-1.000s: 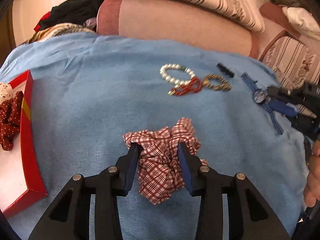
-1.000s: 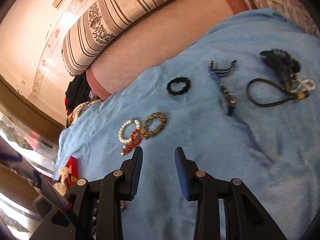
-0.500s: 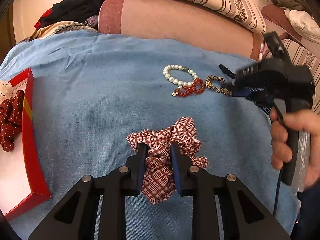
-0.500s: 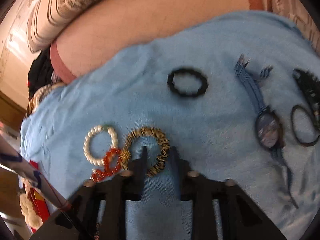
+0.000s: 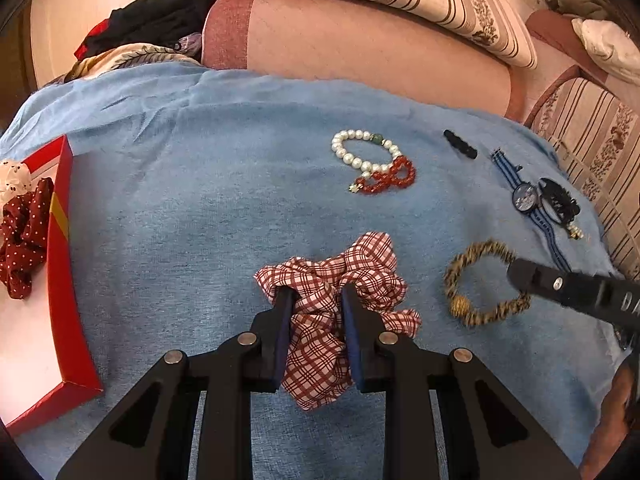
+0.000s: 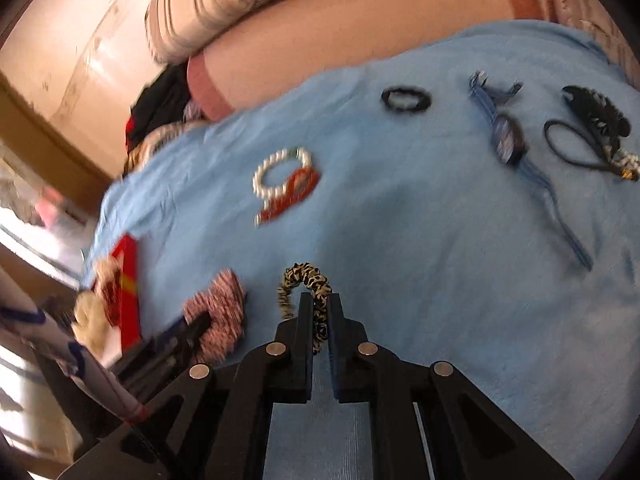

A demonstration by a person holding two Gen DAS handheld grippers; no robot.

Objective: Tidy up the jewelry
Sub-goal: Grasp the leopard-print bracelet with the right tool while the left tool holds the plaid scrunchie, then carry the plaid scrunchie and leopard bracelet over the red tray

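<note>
- The right wrist view is smearing with blur, so the pearl bracelet and the red bead bracelet overlapping it are showing only as soft shapes.
- The right gripper is pinching the leopard-print band; the band's lower part is hiding between the shut fingers.
- In the left wrist view that gripper is cut off by the right edge of the picture, with only its tip lying over the band.
- The left gripper, its jaws having just been closing, is squeezing the plaid scrunchie on the blue cloth.
- The red box is sitting at the cloth's left side, half cropped, holding a dotted scrunchie.
- Bare cloth is lying open between the plaid scrunchie and the box.
- The watch and black hair tie are lying near the far right edge.
</note>
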